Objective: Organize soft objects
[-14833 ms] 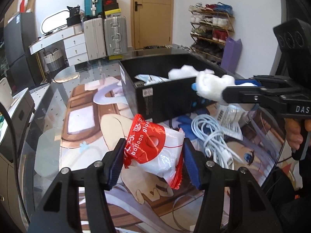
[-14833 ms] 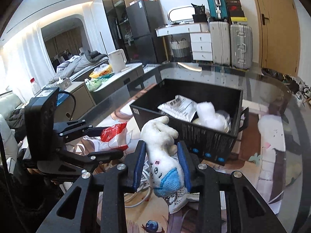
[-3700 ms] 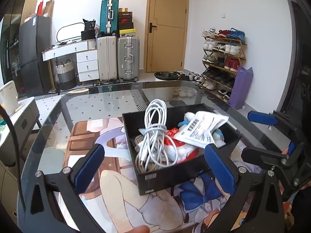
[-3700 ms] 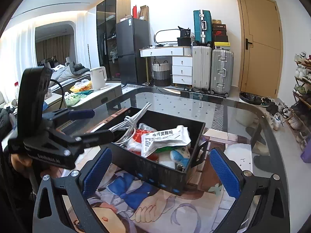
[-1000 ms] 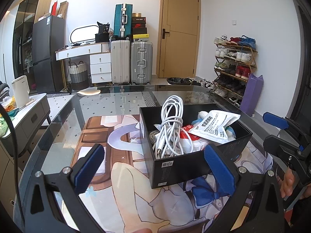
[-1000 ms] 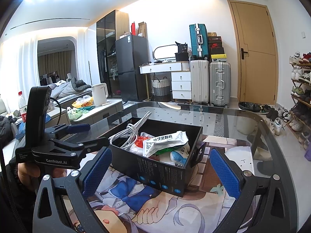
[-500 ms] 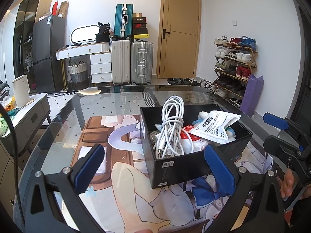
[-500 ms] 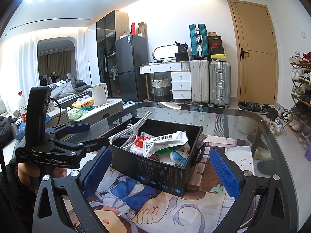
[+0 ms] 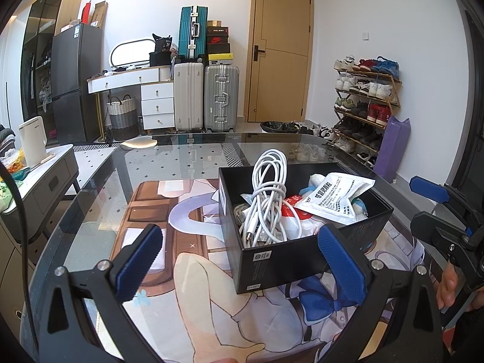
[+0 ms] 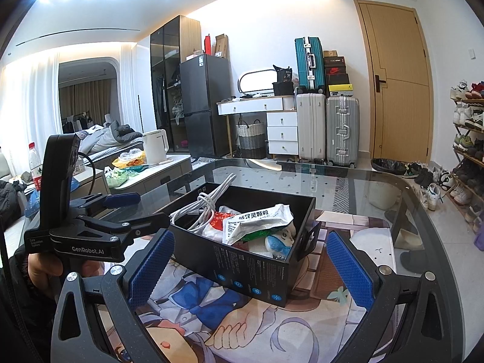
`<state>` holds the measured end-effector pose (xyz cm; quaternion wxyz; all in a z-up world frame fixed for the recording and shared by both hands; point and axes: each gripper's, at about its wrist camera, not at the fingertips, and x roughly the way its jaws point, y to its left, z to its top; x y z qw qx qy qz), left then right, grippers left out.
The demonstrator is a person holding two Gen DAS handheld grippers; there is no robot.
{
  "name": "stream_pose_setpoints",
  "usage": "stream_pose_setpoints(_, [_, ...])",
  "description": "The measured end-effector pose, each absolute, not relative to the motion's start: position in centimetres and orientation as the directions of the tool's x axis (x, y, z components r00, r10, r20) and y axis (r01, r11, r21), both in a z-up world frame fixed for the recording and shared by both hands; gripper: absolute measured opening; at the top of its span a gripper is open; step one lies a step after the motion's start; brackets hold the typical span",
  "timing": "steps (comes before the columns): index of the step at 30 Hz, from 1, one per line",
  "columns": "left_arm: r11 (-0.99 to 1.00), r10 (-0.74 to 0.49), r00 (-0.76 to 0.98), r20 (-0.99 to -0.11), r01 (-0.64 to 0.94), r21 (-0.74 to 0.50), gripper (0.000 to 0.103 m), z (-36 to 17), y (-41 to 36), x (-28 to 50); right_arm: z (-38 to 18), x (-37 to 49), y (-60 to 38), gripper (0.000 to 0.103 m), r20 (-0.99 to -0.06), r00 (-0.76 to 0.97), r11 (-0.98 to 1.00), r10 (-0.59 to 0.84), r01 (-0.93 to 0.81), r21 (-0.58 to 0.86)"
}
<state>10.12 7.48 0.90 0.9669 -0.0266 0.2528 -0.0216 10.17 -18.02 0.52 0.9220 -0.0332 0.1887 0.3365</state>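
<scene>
- The left gripper is above the table, its two blue pads spread wide with nothing between them.
- The right gripper is also spread wide and holds nothing; in the left wrist view it shows at the right edge, beside the box.
- The box is black and open at the top. It stands on the mat with a drawn cartoon figure, which lies on the glass table.
- The soft things are all inside the box.
- A white cable is coiled in a bundle at the left end of the box and leans up above its rim.
- A white packet with printed text lies on top of the pile, toward the right end.
- A red and white bag lies under the packet and beside the cable.
- A white and blue plush toy is partly covered by the packet; only a part of it shows near the box wall.
- In the right wrist view the left gripper is at the left side, near the cable end of the box, not touching it.
- Behind the table stand suitcases, a white drawer unit, a door and a shoe rack.
</scene>
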Motion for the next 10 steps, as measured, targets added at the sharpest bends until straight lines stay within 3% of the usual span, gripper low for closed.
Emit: stream_pose_setpoints(10, [0.997,-0.054,0.872,-0.486,0.025,-0.066,0.103,0.95,7.48,10.13,0.51,10.24,-18.02,0.102,-0.369,0.703,0.771,0.608,-0.633,0.065])
